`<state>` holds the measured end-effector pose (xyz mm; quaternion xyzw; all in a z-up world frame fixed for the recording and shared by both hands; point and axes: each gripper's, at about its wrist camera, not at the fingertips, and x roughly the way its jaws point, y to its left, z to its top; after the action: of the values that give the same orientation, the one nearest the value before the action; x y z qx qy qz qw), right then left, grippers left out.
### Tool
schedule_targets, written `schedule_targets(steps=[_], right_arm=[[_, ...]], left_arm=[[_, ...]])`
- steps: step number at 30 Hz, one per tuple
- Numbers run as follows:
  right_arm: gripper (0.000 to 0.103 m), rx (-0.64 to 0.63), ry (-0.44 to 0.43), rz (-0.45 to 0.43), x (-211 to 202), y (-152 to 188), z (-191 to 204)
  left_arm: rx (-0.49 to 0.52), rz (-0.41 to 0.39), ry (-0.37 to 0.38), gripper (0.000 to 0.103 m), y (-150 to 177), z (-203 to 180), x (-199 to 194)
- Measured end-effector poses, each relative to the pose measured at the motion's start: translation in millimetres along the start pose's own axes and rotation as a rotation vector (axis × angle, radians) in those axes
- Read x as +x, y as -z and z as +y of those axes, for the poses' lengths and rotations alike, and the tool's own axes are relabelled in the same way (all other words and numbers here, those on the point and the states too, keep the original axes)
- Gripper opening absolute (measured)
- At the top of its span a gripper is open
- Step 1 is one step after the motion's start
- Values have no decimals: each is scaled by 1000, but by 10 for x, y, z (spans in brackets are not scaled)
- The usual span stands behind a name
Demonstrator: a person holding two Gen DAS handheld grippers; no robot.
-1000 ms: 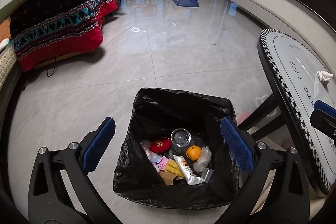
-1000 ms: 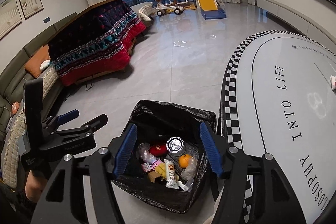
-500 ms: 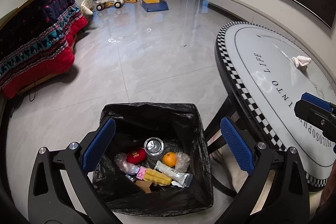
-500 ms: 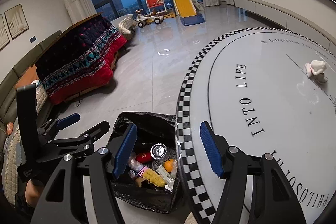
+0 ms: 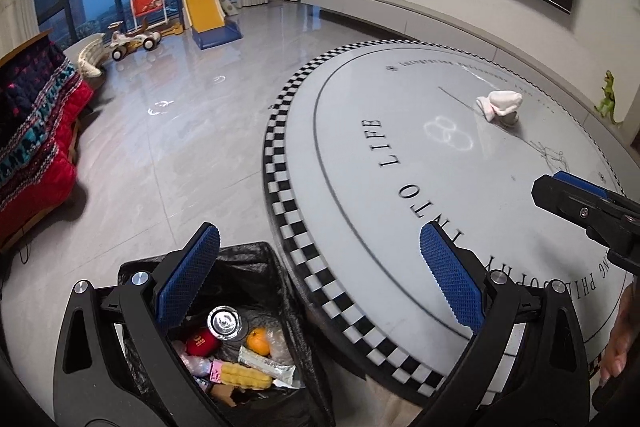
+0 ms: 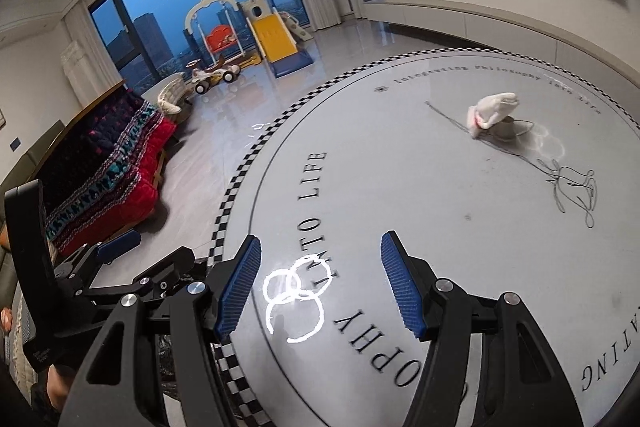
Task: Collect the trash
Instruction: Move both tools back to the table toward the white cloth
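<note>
A crumpled white tissue (image 5: 500, 105) lies on the far side of the round grey table (image 5: 400, 187); it also shows in the right wrist view (image 6: 490, 113). A black trash bag (image 5: 276, 291) stands on the floor by the table's near edge, holding an orange (image 5: 258, 342), a can, a red item and wrappers. My left gripper (image 5: 316, 279) is open and empty, above the bag and the table edge. My right gripper (image 6: 320, 291) is open and empty, above the table's near part, well short of the tissue.
The table has a black-and-white chequered rim (image 5: 280, 203). A sofa with a red and dark patterned blanket (image 5: 32, 131) stands at the left. A toy slide (image 5: 206, 11) and swing stand by the far windows. Grey tiled floor (image 5: 180, 131) lies between.
Both grippers have swung right and up from over the trash bag toward the table. The tissue has come into fuller view. Both stay open and empty.
</note>
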<state>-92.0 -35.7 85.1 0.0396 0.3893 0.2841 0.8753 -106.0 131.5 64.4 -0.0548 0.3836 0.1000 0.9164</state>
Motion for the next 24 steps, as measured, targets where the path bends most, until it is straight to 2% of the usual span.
schedule_targets(steps=[8,19,24], right_arm=[[64,78,96,-31,-43,-121,-633],[64,174,168,-39,-2,-228,-1382],[64,210,194,-35,32,-247,-1675]], left_arm=[[83,3,71,97,-285,-624,243],[129,18,164,97,-659,-1342,716],[180,25,189,97,-792,-1662,966]])
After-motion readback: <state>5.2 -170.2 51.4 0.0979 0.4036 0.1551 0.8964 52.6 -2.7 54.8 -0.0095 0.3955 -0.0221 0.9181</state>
